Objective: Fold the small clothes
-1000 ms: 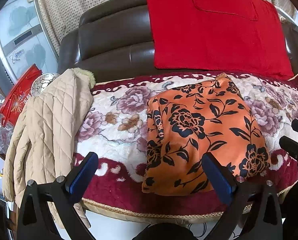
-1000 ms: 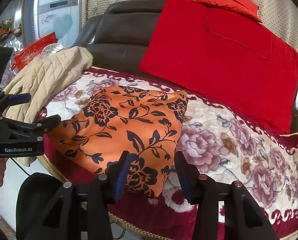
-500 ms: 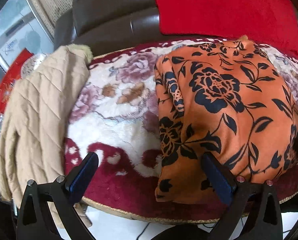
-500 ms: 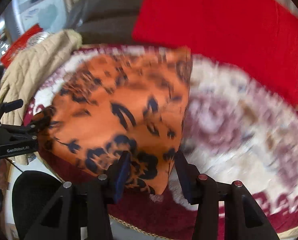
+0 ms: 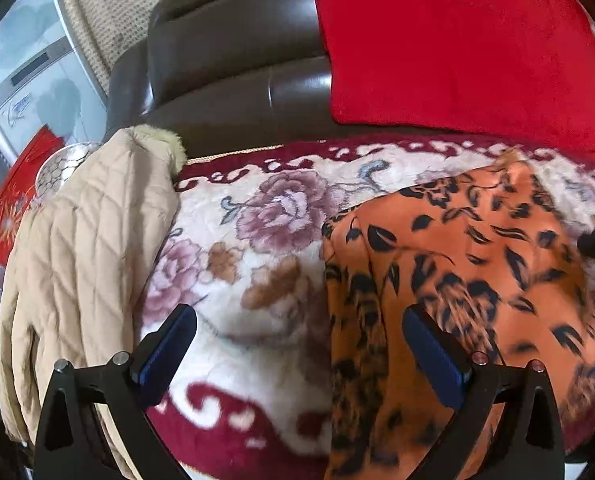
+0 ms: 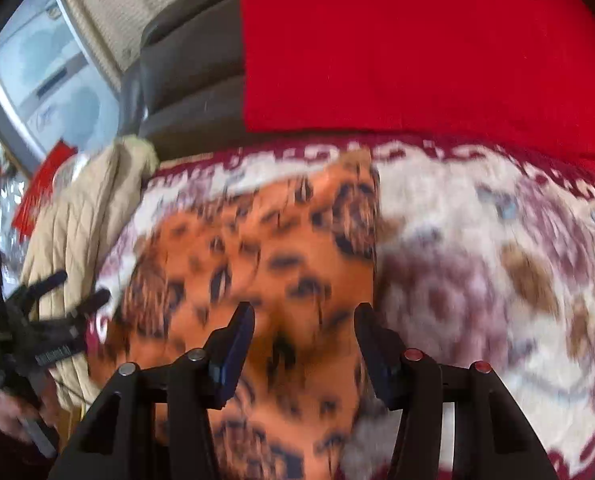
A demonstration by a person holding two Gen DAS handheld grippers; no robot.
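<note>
An orange garment with a black flower print [image 5: 457,276] lies on the floral blanket [image 5: 257,240] that covers the sofa seat. My left gripper [image 5: 297,340] is open above the garment's left edge, with its right finger over the cloth and its left finger over bare blanket. In the blurred right wrist view the same garment [image 6: 257,264] fills the middle. My right gripper [image 6: 303,332] hovers over the near right part of it, jaws opening, nothing pressed between the pads. The left gripper [image 6: 77,292] shows at the left edge there.
A beige quilted jacket [image 5: 85,256] hangs over the sofa's left arm. A red cushion [image 5: 457,48] leans on the brown leather backrest [image 5: 233,60]. A red packet [image 5: 13,200] and a shiny bowl [image 5: 61,164] sit past the jacket.
Both grippers have come down and closer to the orange garment, which now looms larger. The right gripper has rolled and its jaws stand wider apart.
</note>
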